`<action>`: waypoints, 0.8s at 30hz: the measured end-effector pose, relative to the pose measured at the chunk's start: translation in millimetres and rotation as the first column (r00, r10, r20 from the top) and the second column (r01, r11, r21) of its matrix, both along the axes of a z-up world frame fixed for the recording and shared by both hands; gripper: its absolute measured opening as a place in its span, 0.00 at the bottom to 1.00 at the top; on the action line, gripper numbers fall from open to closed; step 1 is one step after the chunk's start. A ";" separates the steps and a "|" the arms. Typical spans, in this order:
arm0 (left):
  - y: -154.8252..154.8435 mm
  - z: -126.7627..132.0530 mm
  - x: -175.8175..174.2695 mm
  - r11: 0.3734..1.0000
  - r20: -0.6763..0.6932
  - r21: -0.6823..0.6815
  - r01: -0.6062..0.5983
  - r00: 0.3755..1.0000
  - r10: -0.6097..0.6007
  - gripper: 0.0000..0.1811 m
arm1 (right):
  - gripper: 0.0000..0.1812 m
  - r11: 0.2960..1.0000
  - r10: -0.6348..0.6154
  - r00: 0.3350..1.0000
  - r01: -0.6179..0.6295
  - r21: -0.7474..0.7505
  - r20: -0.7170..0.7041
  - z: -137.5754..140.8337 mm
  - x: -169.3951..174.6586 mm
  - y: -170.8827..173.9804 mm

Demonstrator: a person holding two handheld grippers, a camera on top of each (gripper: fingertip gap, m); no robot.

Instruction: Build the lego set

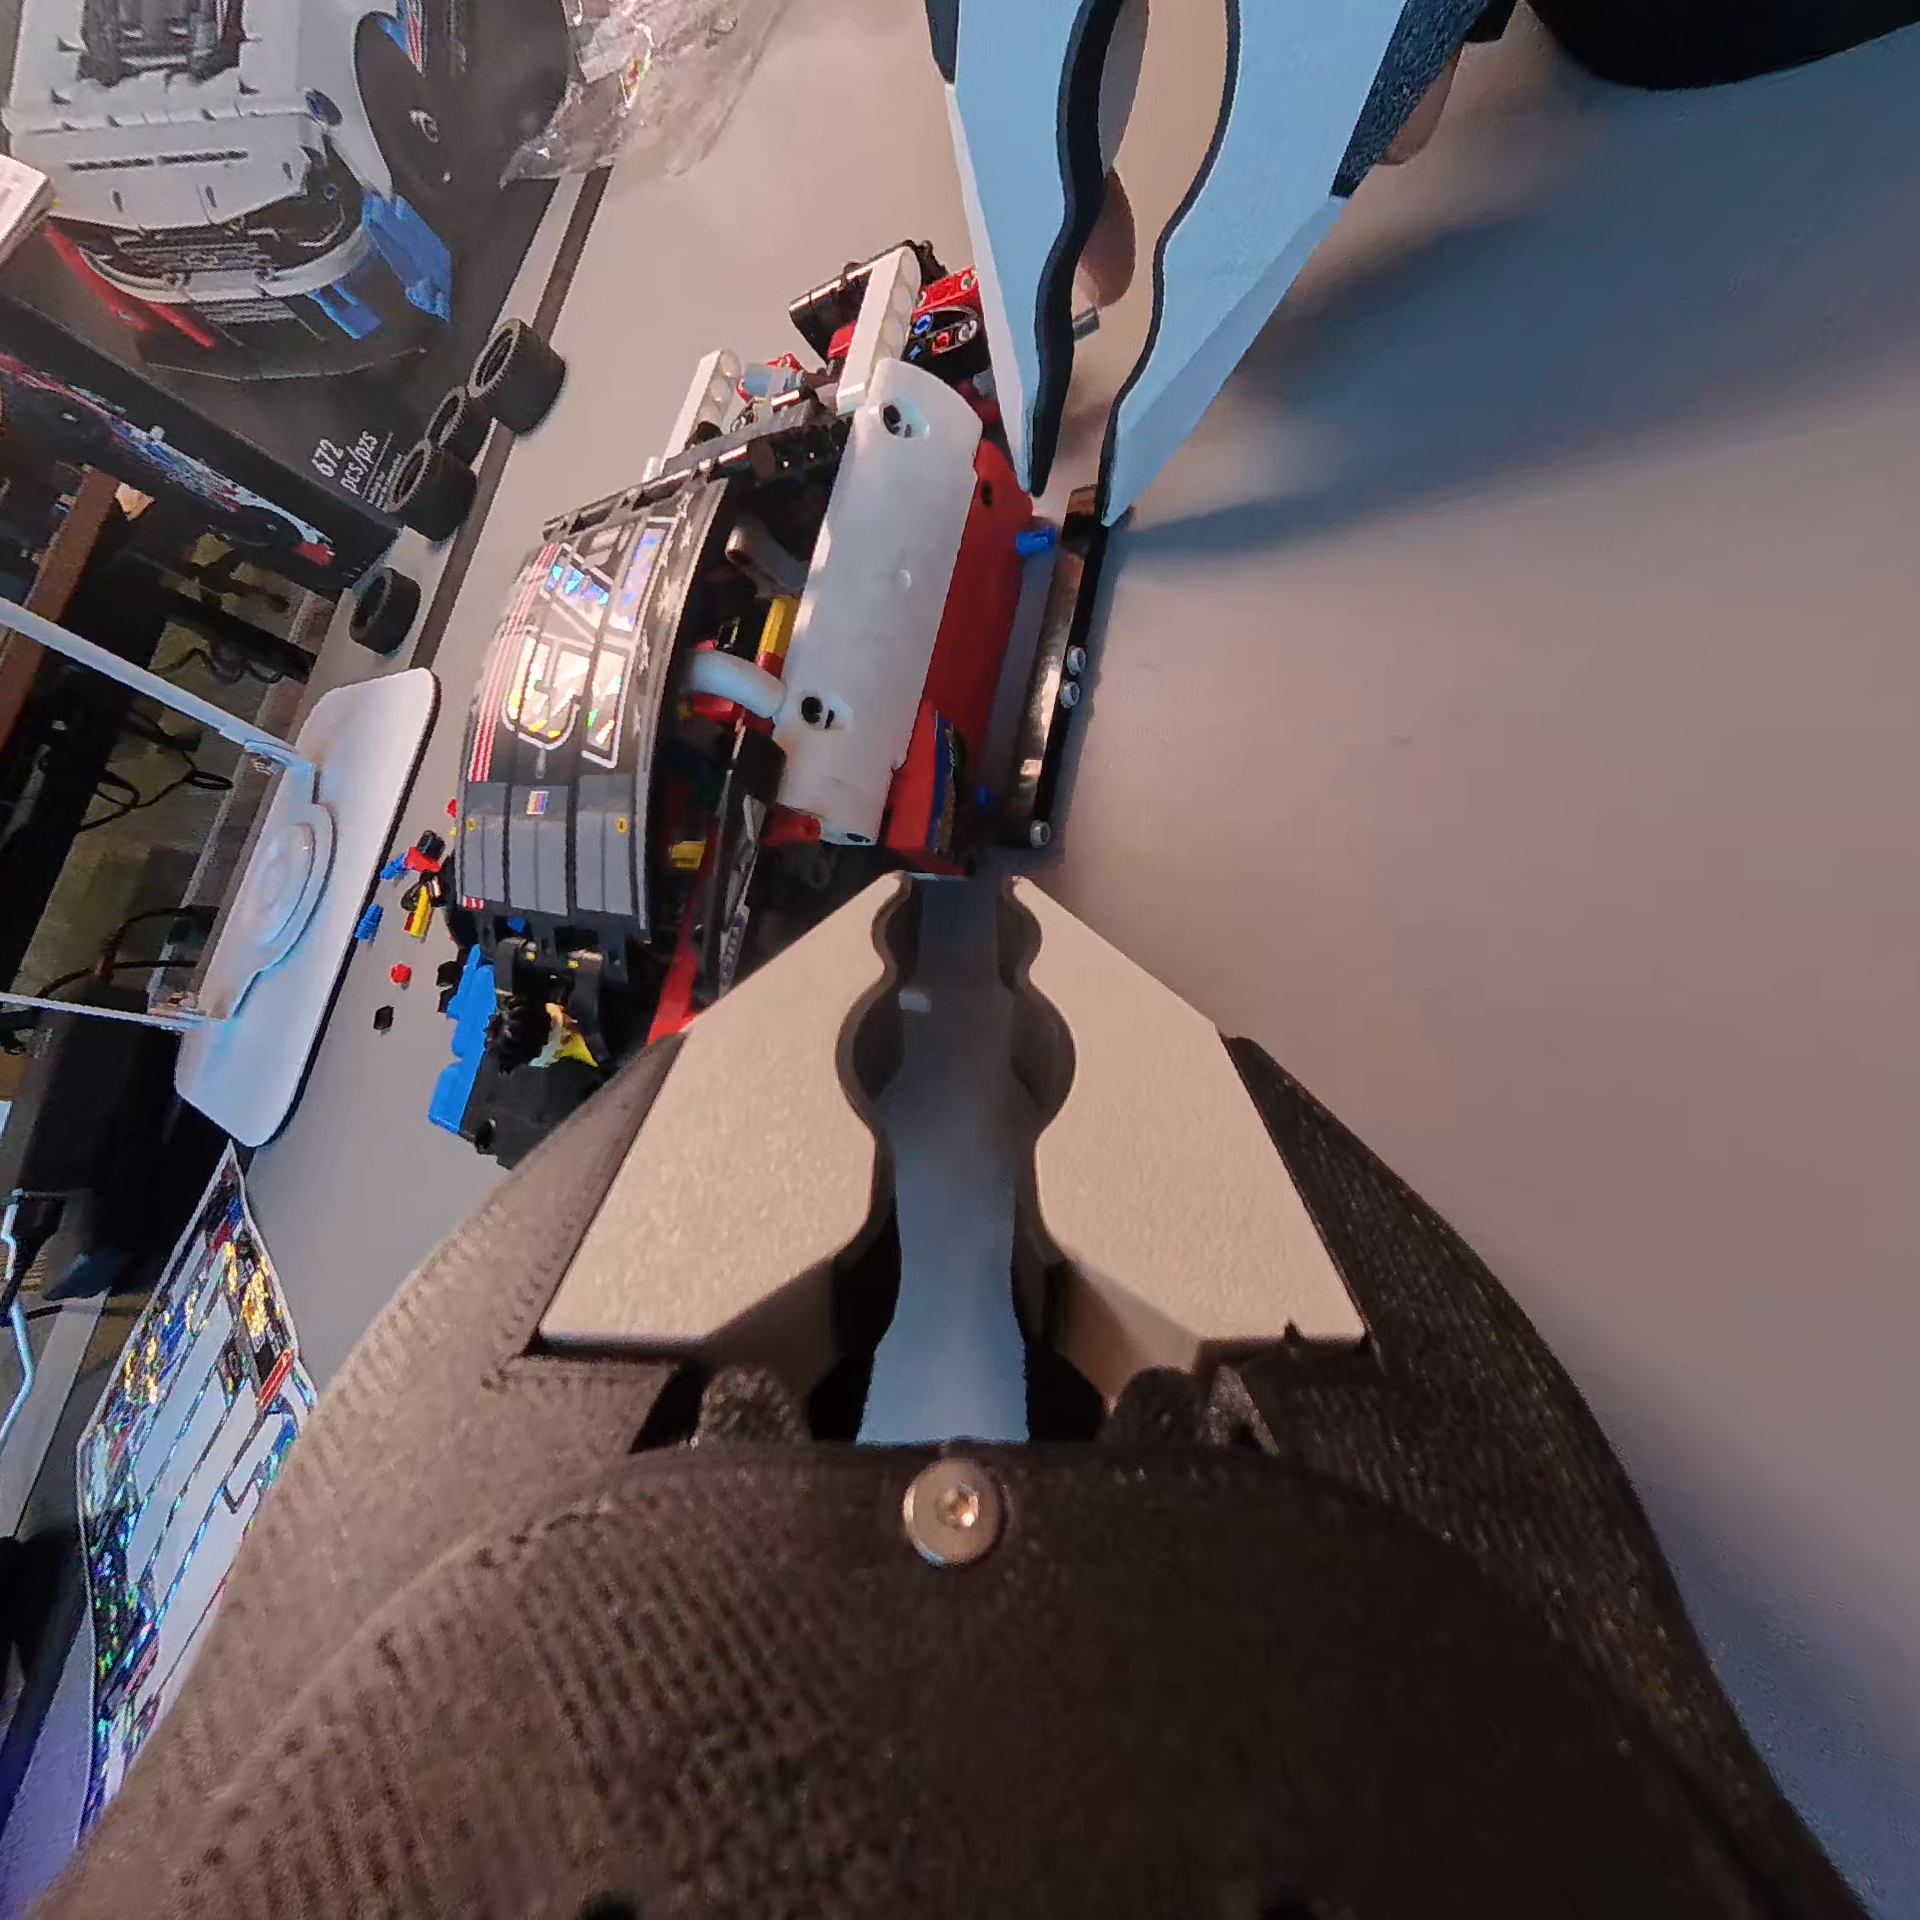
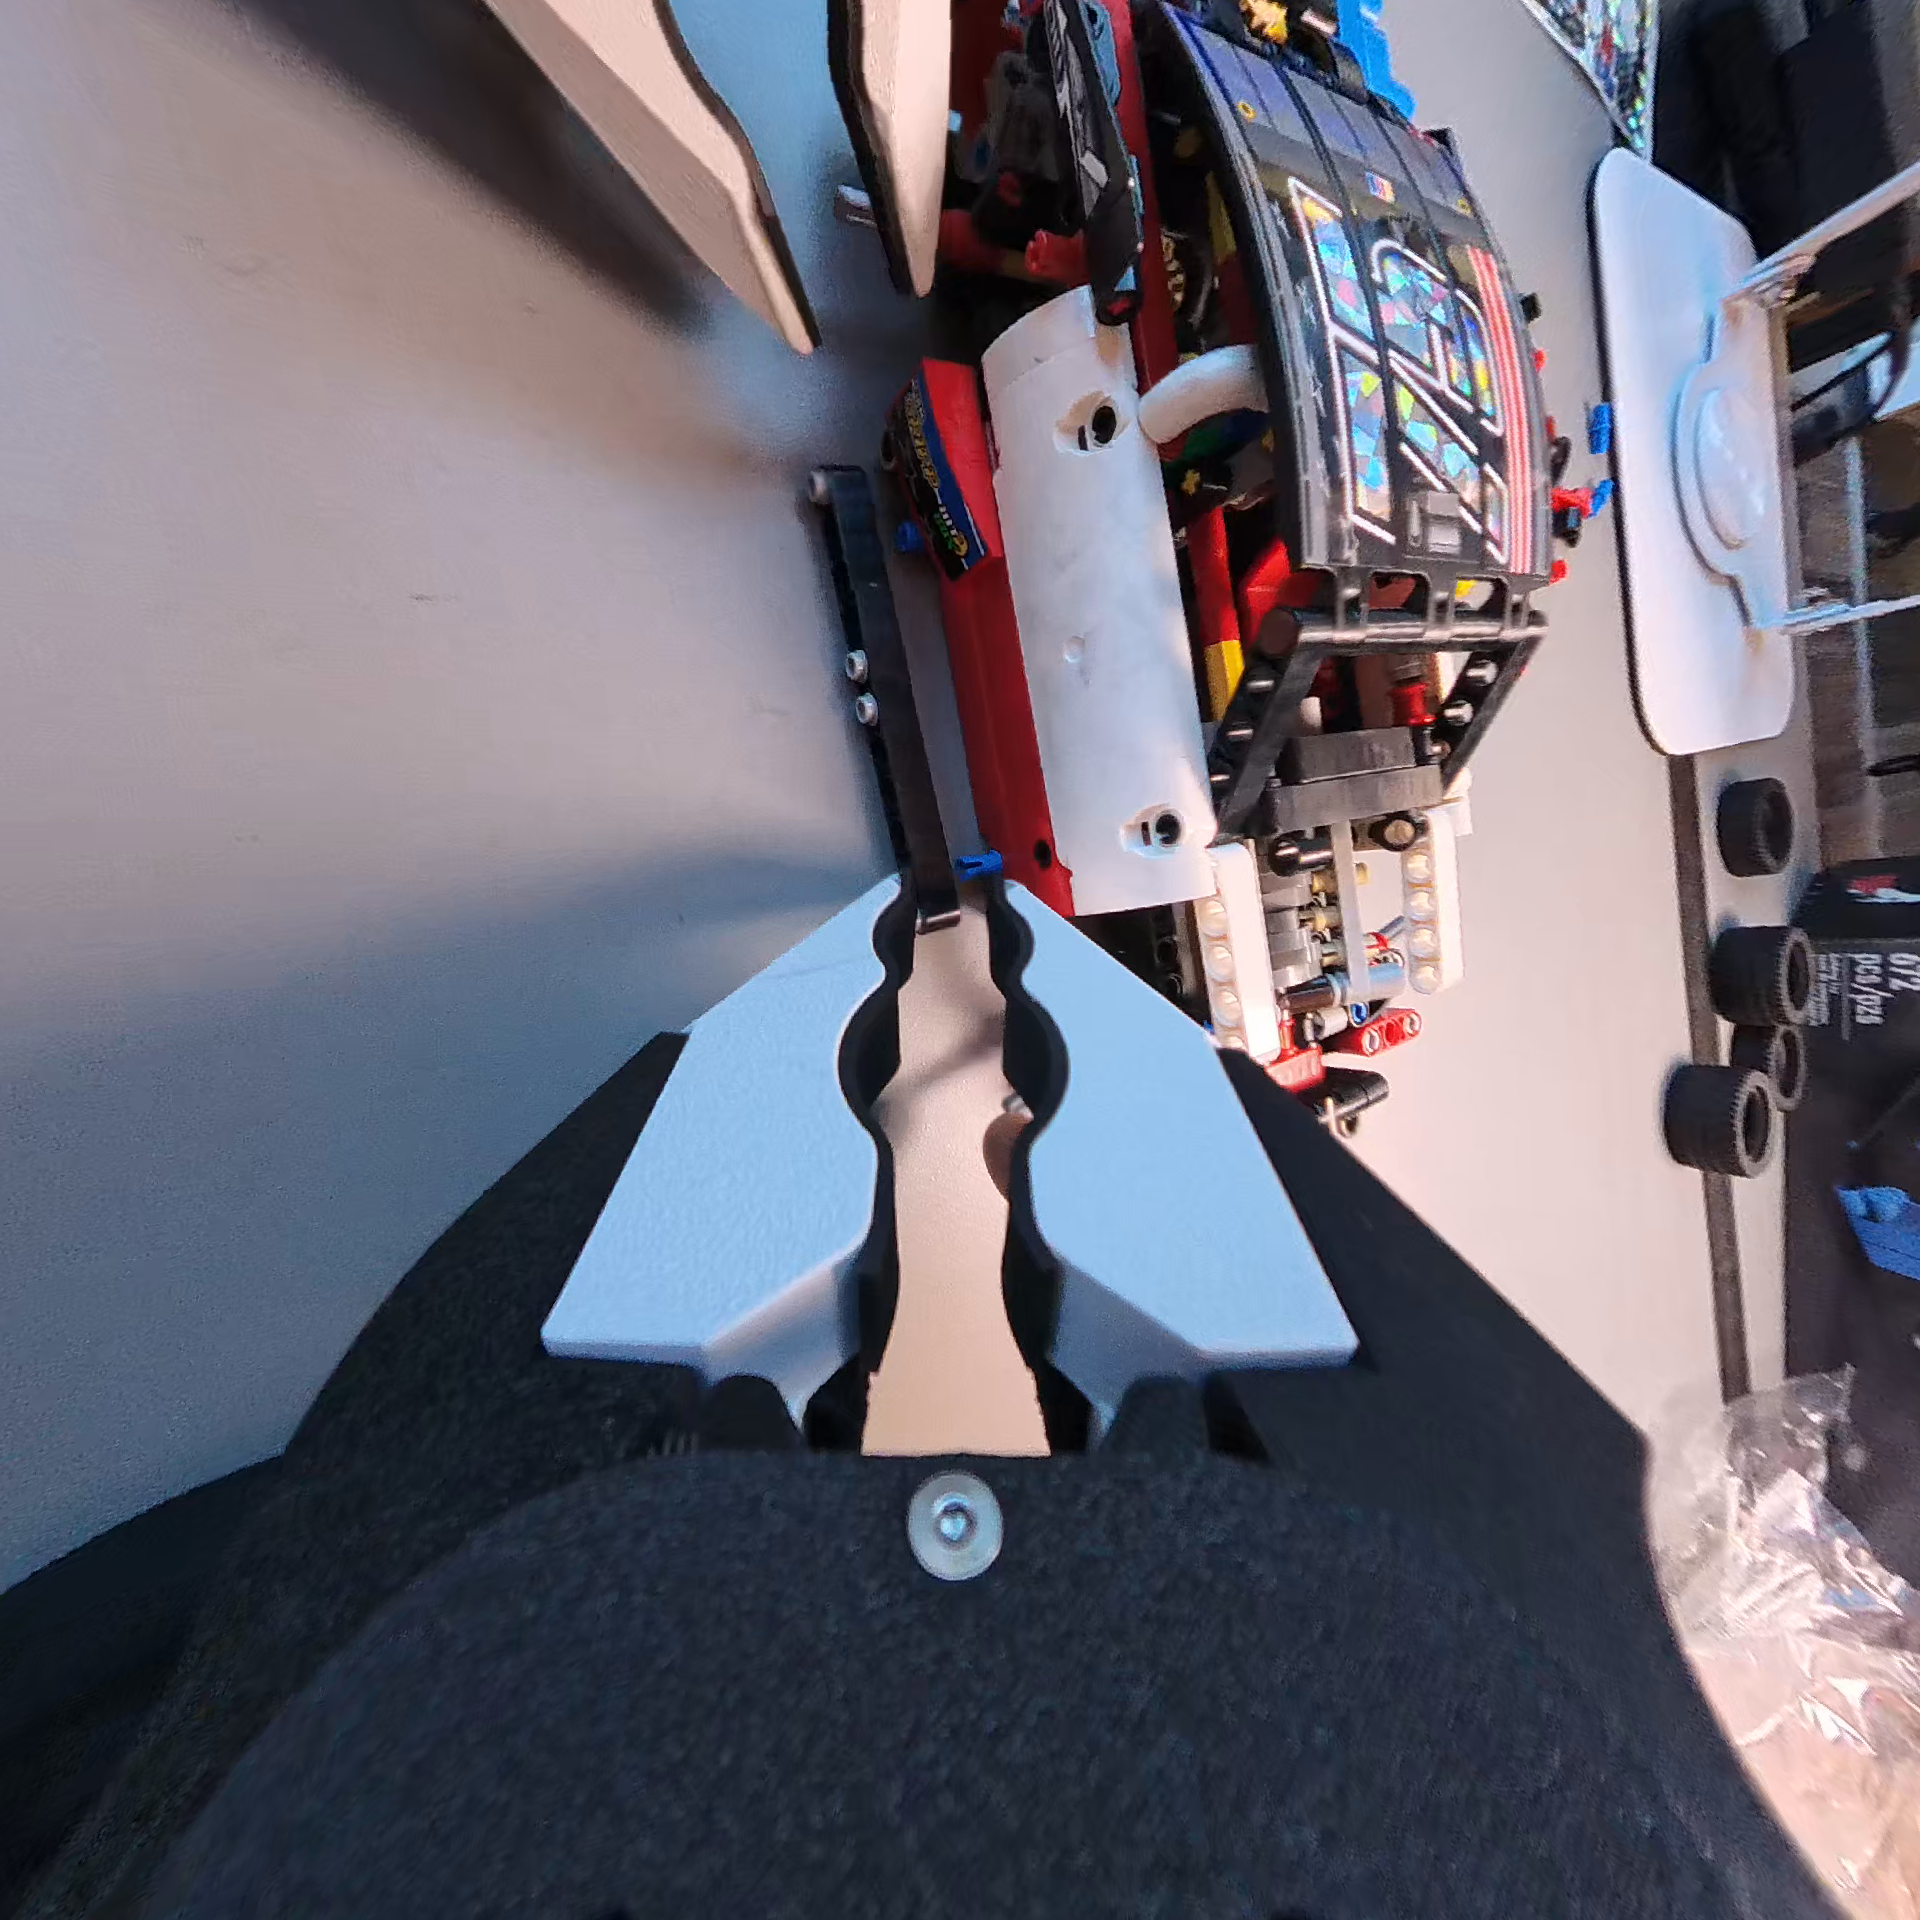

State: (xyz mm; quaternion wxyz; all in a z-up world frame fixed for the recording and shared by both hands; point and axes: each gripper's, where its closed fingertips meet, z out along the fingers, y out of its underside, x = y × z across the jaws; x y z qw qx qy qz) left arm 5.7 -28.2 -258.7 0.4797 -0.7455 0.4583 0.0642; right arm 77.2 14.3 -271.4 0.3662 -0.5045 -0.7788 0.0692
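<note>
Grey tabletop [image 1: 1507, 831] is carrying the half-built red, white and black lego car [image 2: 1195, 582], where my right gripper [image 2: 951, 909] is pinching the long black studded beam [image 2: 883, 675] (left gripper [image 1: 956, 894] slightly parted, empty), needing square pressure onto blue pins [image 2: 977, 862].

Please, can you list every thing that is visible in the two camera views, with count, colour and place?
Lego car: one, red, white and black, half-built, on its side at the table's middle.
Long beam: one, black, beside the car's red side, one end between the right gripper's fingertips.
Loose tyres: at least four, black, beside the box.
Set box: one, dark with a car picture, table edge.
Small loose pieces: several, red, blue, black, by the car roof.
Sticker sheet: one, shiny.
Plastic bags: clear, crumpled.
Table: one, grey.
Left gripper: grey fingers, slightly apart, at the car's end.
Right gripper: grey fingers around the beam end.
</note>
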 end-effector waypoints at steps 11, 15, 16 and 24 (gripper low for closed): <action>-3.0 2.1 8.6 0.999 0.011 -0.046 0.026 1.000 -0.026 0.09 | 0.08 1.000 -0.013 0.997 0.012 -0.015 -0.071 6.6 0.9 -1.7; 2.9 -12.6 15.1 0.995 -0.023 -0.099 0.023 0.999 -0.025 0.05 | 0.08 0.999 0.030 0.998 -0.029 0.016 -0.051 3.4 -6.1 -4.3; 5.5 -14.2 15.3 0.994 -0.022 -0.105 0.013 1.000 -0.015 0.04 | 0.08 0.999 0.037 0.998 -0.036 0.029 -0.044 3.2 -8.5 -4.5; 13.4 -11.7 10.6 0.995 -0.020 -0.090 -0.046 0.999 0.044 0.00 | 0.06 0.996 0.065 0.998 -0.063 0.068 -0.025 -0.9 -22.0 -6.9</action>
